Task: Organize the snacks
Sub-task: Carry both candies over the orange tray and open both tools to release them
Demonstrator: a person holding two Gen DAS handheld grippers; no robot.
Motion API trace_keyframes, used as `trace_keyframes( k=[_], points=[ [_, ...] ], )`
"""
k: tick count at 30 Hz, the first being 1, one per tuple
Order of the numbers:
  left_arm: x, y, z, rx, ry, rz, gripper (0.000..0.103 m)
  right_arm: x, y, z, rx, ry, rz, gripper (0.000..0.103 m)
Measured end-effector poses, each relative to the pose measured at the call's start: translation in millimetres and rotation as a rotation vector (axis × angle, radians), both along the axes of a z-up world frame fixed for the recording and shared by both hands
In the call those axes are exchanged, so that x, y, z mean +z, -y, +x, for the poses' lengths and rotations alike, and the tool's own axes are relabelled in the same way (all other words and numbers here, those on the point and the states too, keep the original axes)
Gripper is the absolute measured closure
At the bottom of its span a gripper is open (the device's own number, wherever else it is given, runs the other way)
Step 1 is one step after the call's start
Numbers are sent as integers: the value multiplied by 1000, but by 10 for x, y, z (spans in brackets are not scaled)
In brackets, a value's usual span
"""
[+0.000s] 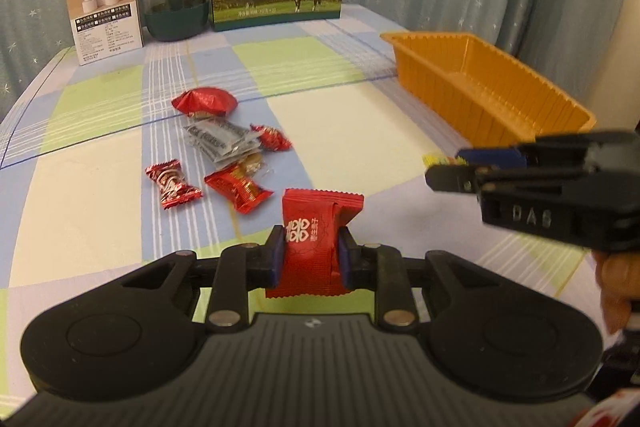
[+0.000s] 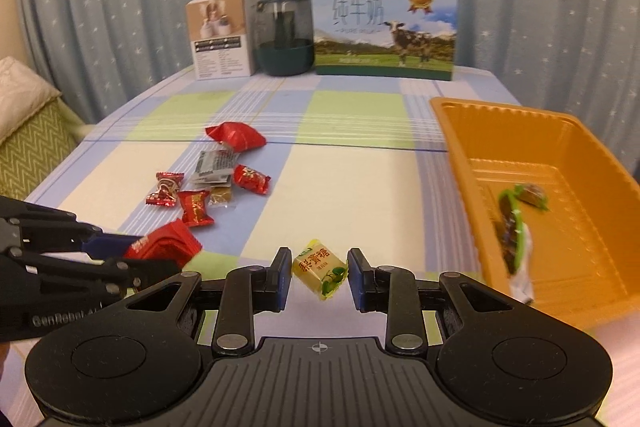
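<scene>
Nearest the left wrist camera: left gripper (image 1: 308, 259), black two-finger tool with blue pads, jaws nearly shut and pinching a flat red foil snack packet with white characters (image 1: 316, 243), which stands upright between the pads, clear of the checked blue-green-cream tablecloth (image 1: 100, 187). Right gripper (image 2: 319, 273), same make, narrowly parted around a small yellow wrapped candy with a green leaf print (image 2: 320, 269); candy sits tilted, one corner at the right pad, a sliver of gap at the left — held, by the look of it, but lightly. Ribbed orange plastic tray (image 2: 580, 167) lies just to the right of both tools, already holding a green-edged wrapper (image 2: 514, 227). Loose pile of red and silver wrapped sweets (image 1: 224, 155) remains mid-table, well apart from the tray. Judgement: carry stage, both tools loaded. Next move calls for swinging each load rightward over the tray rim before releasing; the yellow candy's slack seating could let it slip en route.
</scene>
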State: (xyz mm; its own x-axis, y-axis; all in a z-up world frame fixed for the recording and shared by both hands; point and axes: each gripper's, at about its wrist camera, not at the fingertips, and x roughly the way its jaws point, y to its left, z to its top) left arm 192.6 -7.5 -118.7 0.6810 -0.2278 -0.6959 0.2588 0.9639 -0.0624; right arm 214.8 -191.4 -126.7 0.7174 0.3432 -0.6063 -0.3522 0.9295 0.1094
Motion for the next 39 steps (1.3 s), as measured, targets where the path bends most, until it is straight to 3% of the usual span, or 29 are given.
trace_keyframes(
  k=[6, 16, 27, 39],
  points=[
    [177, 187, -34, -3, 20, -29, 79, 158, 168, -180, -52, 67, -6, 72],
    [430, 685, 69, -71, 64, -41, 79, 425, 627, -150, -189, 141, -3, 72],
    [538, 1262, 314, -154, 89, -55, 79, 504, 1138, -32, -313, 159, -4, 72],
    [470, 1671, 584, -200, 77, -56, 79, 447, 1592, 137, -429, 131, 23, 72]
  ],
)
